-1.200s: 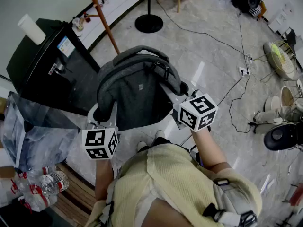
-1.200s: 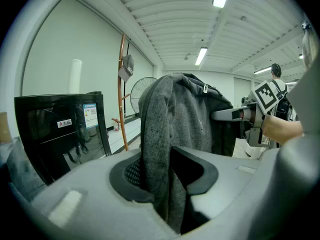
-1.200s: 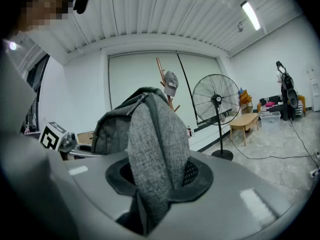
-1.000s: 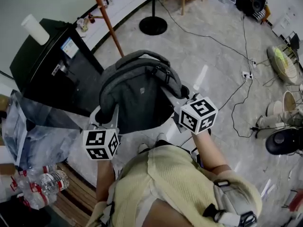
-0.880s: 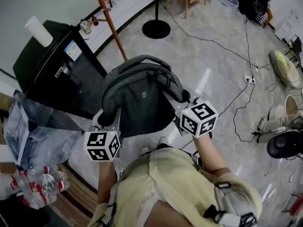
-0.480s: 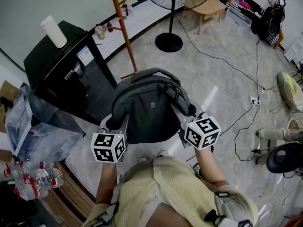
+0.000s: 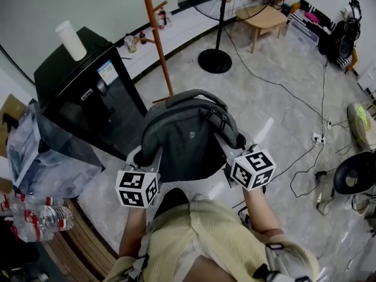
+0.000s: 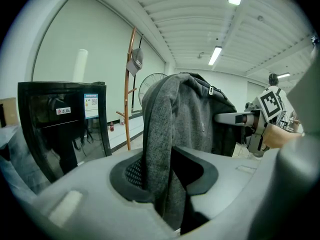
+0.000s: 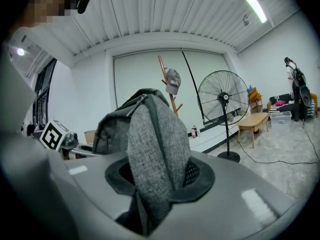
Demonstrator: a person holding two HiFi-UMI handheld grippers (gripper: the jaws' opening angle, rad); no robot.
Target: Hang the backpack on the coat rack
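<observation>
A grey backpack point(image 7: 187, 133) hangs in the air in front of the person, carried between both grippers. My left gripper point(image 7: 147, 157) is shut on its left shoulder strap point(image 8: 159, 149), which fills the gap between the pads. My right gripper point(image 7: 230, 153) is shut on the right shoulder strap point(image 9: 156, 159). The wooden coat rack point(image 7: 157, 40) stands beyond the backpack near the wall. In the left gripper view the coat rack point(image 8: 128, 91) carries a grey cap point(image 8: 135, 61), and in the right gripper view the coat rack point(image 9: 169, 91) and its cap point(image 9: 173, 80) show above the bag.
A black cabinet point(image 7: 88, 96) with a white roll point(image 7: 70, 40) on top stands at the left, a clear plastic bag point(image 7: 41, 151) and water bottles point(image 7: 41, 219) below it. A standing fan point(image 7: 216, 40), a low wooden table point(image 7: 264, 19) and floor cables point(image 7: 294, 93) lie to the right.
The person has walked toward the coat rack with the backpack held in both grippers. The rack, cabinet and fan have slid down and nearer in the head view.
</observation>
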